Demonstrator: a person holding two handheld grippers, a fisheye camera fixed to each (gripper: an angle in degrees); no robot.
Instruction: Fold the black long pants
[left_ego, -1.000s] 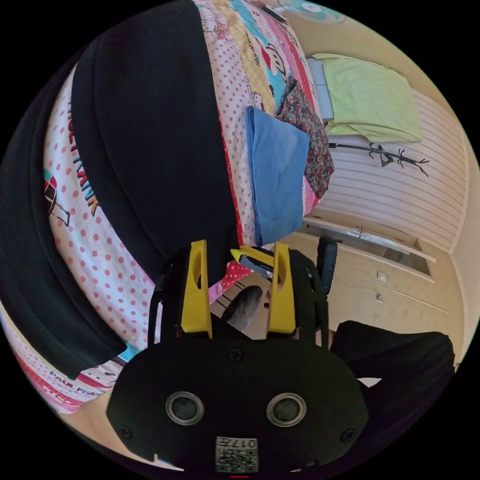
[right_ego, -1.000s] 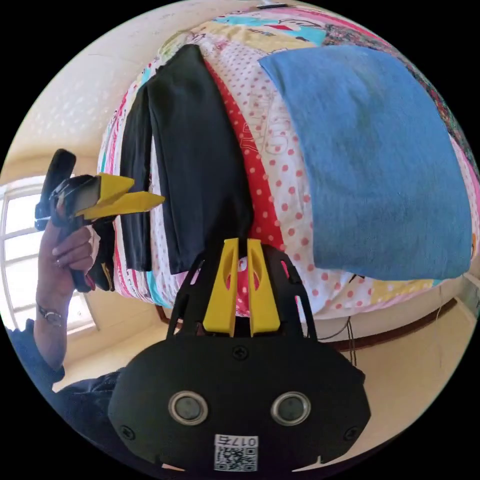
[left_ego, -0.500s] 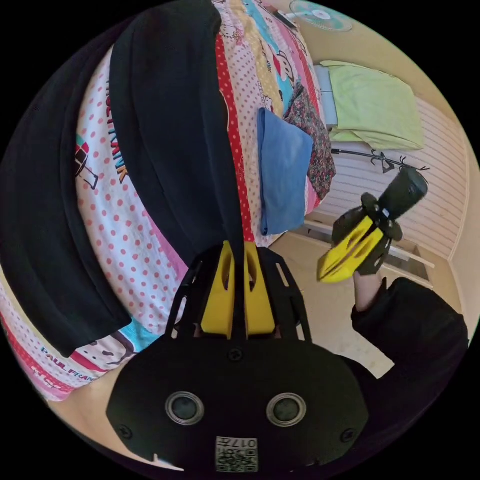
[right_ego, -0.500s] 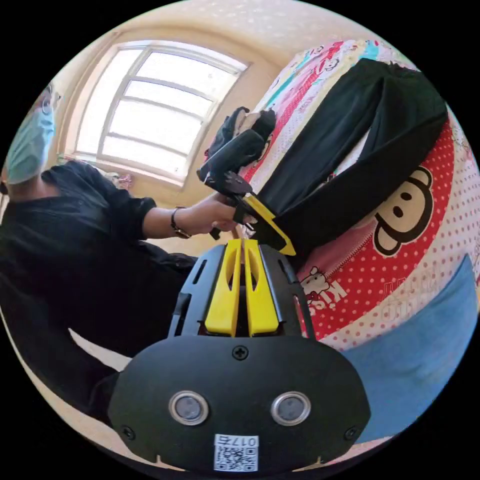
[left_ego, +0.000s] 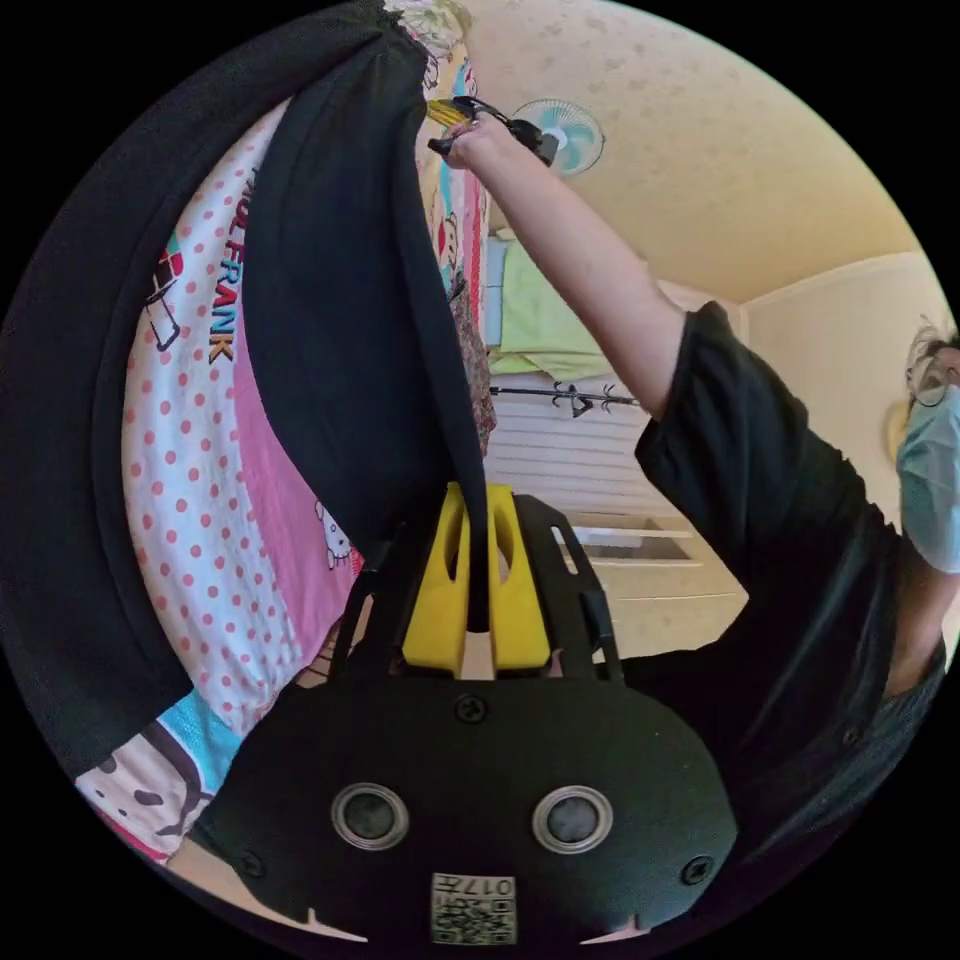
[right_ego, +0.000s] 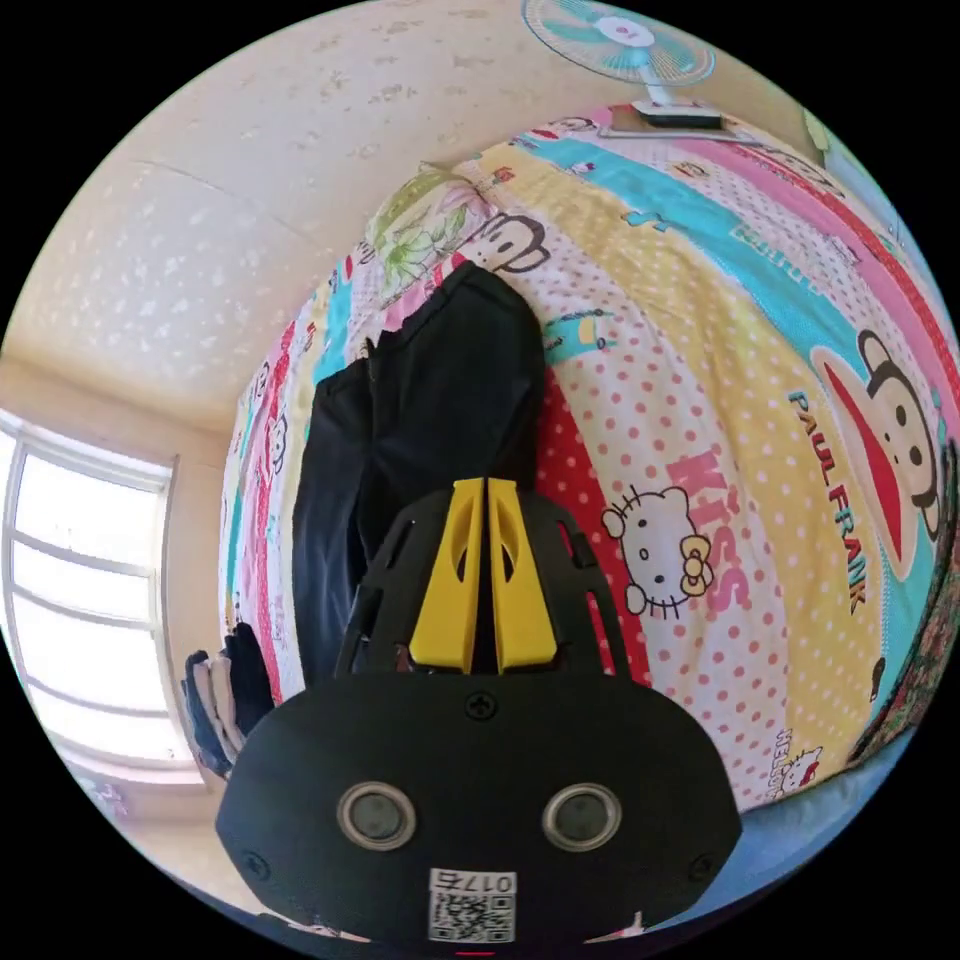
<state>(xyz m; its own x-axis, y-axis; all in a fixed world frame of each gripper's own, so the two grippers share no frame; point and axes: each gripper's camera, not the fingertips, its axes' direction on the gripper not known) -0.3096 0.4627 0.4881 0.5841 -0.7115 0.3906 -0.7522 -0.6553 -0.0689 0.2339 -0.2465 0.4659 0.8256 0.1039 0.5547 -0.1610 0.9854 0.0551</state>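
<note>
The black long pants (left_ego: 340, 300) lie stretched out on a cartoon-print bed sheet (left_ego: 190, 420). My left gripper (left_ego: 478, 505) is shut on the edge of one leg, and a strip of black cloth runs down between its yellow jaws. The right gripper (left_ego: 445, 112) shows in the left gripper view at the pants' far end, on the person's outstretched arm (left_ego: 580, 260). In the right gripper view, my right gripper (right_ego: 487, 485) is shut, its tips resting at the near edge of the pants (right_ego: 440, 400). No cloth shows between its jaws.
The person's dark-sleeved body (left_ego: 800, 560) is close on the right. A fan (right_ego: 625, 45) stands beyond the bed sheet (right_ego: 700, 400), and a window (right_ego: 70, 590) is at the left. A folded green cloth (left_ego: 535, 320) lies above a cabinet (left_ego: 640, 550). A blue cloth (right_ego: 800, 830) lies at the bed's near edge.
My left gripper went from open to shut on the pants leg a second ago and keeps hold. The right gripper travelled from beside it to the pants' far end.
</note>
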